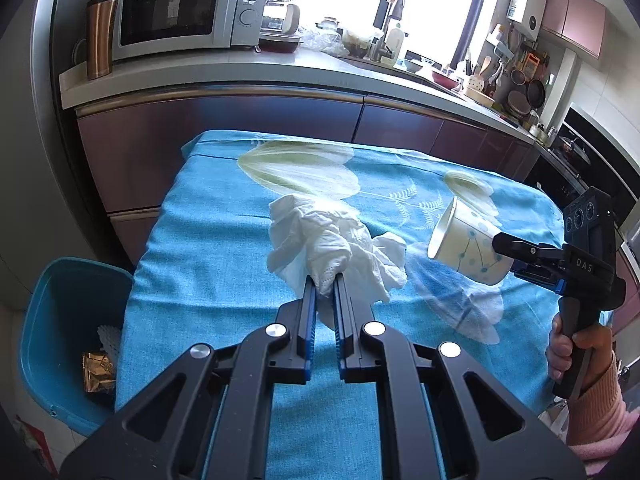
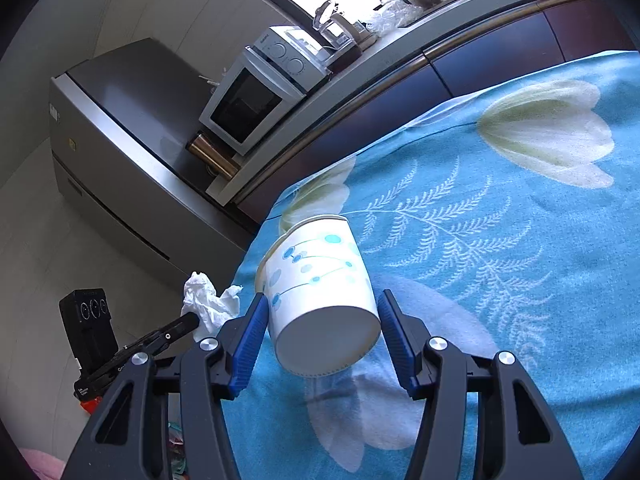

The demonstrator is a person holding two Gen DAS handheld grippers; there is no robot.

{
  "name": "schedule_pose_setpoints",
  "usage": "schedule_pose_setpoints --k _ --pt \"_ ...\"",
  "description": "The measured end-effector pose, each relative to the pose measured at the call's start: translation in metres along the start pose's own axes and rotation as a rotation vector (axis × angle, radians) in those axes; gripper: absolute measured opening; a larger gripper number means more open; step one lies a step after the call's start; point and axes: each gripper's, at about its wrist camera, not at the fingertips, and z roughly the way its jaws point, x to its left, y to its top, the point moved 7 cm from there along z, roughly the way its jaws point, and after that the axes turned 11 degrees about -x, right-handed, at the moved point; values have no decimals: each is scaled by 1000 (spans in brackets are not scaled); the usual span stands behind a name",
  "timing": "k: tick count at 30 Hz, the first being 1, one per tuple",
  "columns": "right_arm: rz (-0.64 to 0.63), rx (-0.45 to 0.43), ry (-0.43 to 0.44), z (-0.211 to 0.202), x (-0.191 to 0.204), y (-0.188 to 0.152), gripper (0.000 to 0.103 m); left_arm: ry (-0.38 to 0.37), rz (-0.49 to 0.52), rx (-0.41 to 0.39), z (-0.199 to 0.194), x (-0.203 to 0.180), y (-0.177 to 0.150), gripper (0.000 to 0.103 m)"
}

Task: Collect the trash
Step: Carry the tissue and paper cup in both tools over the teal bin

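Observation:
A crumpled white tissue [image 1: 324, 240] hangs from my left gripper [image 1: 325, 280], whose jaws are shut on its near end just above the blue flowered tablecloth [image 1: 208, 240]. A white paper cup [image 2: 320, 292] with blue dots lies on its side on the cloth, base toward the right wrist camera. My right gripper [image 2: 322, 300] straddles it, one blue pad [image 2: 250, 340] on each side with a thin gap at the base. In the left wrist view, the cup [image 1: 464, 244] and right gripper [image 1: 502, 258] are at the right. My left gripper [image 2: 192, 322] and the tissue [image 2: 208, 300] show at the right wrist view's lower left.
A blue bin [image 1: 60, 320] stands on the floor left of the table, holding a gold wrapper [image 1: 98, 372] and white foam. Behind the table runs a counter [image 1: 280, 68] with a microwave [image 1: 180, 12] and a copper mug [image 1: 100, 36]. A grey fridge [image 2: 120, 140] stands beyond the table's left end.

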Motion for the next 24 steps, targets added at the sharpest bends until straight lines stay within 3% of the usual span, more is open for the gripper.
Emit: schedule_pose_setpoints --k 24 --pt "-84 73 121 26 69 -28 54 59 -28 -45 -53 30 -15 9"
